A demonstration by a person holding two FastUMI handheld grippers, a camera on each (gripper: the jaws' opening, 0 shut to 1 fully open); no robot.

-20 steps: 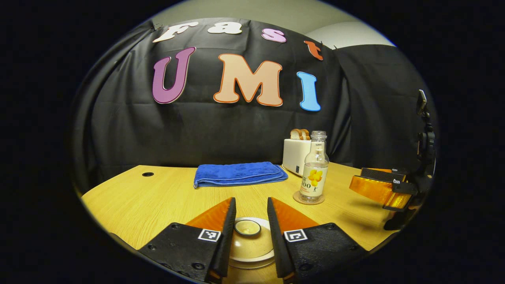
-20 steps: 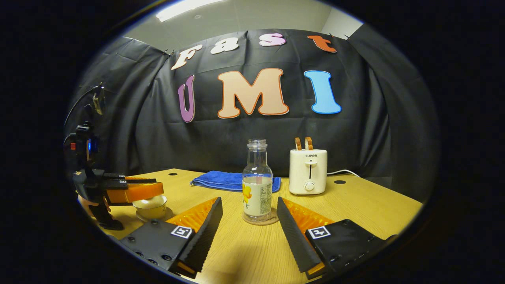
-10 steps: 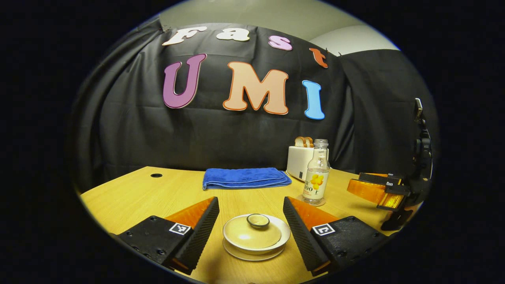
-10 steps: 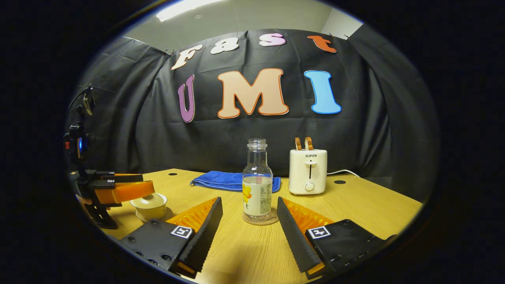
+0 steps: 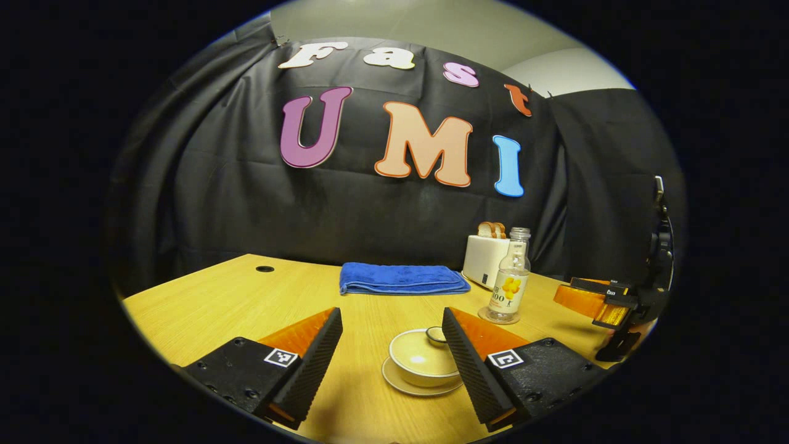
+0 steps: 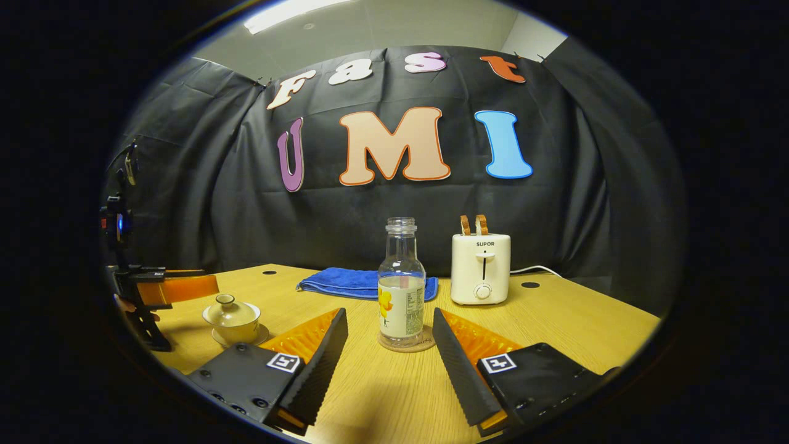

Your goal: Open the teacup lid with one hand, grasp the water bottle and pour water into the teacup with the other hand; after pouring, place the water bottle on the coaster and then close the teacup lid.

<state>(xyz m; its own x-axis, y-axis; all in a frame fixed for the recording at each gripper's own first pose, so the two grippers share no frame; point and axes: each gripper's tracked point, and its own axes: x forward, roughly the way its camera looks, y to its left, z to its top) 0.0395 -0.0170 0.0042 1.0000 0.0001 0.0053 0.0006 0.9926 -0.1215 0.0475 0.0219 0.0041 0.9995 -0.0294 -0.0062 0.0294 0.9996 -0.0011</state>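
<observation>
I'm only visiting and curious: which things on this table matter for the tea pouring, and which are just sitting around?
Part of the job:
teacup
teacup lid
water bottle
coaster
left gripper
right gripper

Just lying about:
blue towel
toaster, holding bread slices

Cream teacup point(image 6: 232, 319), blue towel point(image 6: 345, 283), yellow-flowered bottle point(image 6: 401, 290) (clear glass), white toaster point(image 6: 481, 268)
</observation>
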